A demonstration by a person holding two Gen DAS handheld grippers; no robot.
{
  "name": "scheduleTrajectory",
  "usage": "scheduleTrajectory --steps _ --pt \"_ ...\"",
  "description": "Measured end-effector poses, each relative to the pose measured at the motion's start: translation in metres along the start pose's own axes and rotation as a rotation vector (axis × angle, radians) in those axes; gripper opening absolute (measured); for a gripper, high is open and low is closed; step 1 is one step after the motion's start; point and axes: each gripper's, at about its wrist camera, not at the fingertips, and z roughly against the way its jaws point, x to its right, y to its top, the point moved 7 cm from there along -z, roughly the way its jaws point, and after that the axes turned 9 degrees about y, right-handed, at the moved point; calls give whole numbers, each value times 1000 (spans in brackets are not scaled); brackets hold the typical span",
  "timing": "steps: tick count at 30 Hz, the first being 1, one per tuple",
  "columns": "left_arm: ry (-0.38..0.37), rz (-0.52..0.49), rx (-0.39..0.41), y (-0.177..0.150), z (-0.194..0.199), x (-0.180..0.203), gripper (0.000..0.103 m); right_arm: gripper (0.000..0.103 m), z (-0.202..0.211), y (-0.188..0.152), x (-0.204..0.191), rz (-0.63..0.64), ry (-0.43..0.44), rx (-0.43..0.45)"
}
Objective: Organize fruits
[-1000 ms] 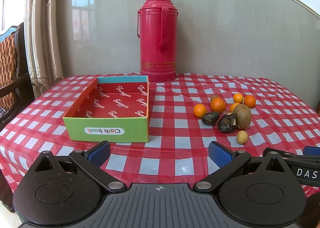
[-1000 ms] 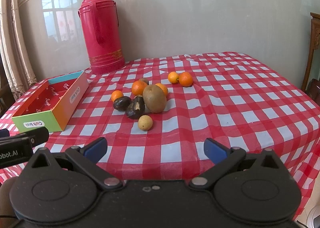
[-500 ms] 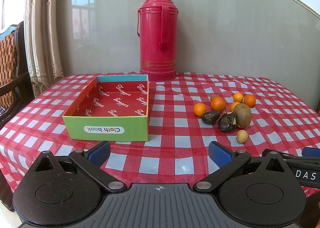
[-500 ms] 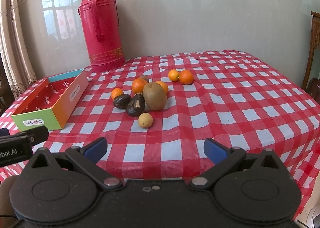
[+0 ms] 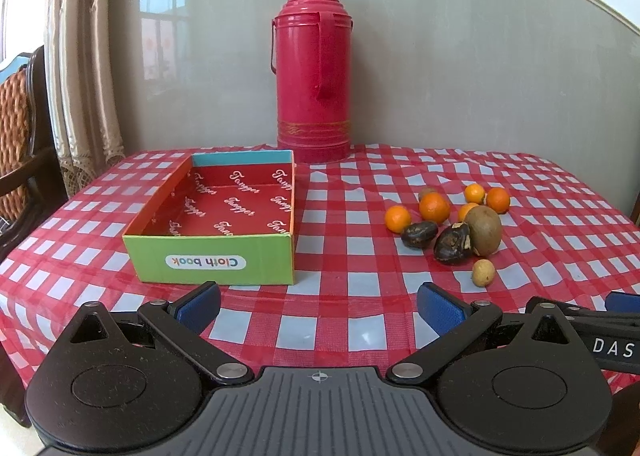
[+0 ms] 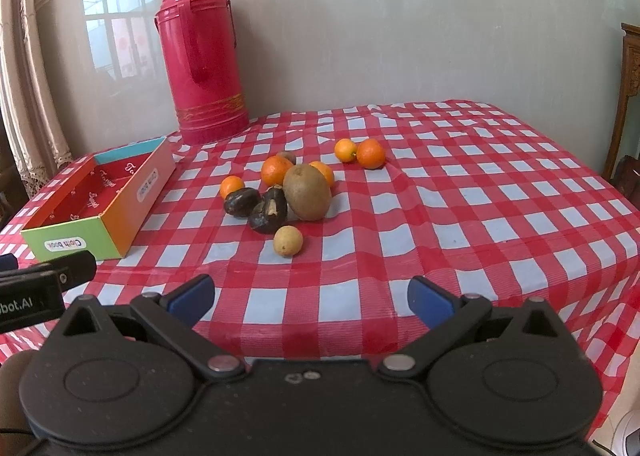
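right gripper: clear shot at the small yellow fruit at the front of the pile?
Probably yes. The right gripper is open, and the small yellow fruit sits nearest it, apart from the dark fruit behind, with only bare tablecloth between.

Bare cloth (image 6: 344, 256) before fruit pile (image 6: 296, 187)

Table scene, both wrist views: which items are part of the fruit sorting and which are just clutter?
Job items:
- box, nothing in it
- kiwi
- oranges, e.g.
- two dark fruits
- small yellow fruit
- left gripper and right gripper, both open, holding nothing

Lying about:
- red thermos
- checked tablecloth
- curtain
- chair
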Motion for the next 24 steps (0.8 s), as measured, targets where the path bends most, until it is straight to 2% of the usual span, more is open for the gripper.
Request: scheduleTrajectory --steps 10,17,24 --pt "24 -41 33 8 -2 5 103 97 3 5 27 -63 -26 38" --pt "15 -75 37 13 -8 18 103 98 3 8 51 -120 -51 66" --pt "-39 -207 68 18 -12 58 103 98 5 10 78 -174 -85 123"
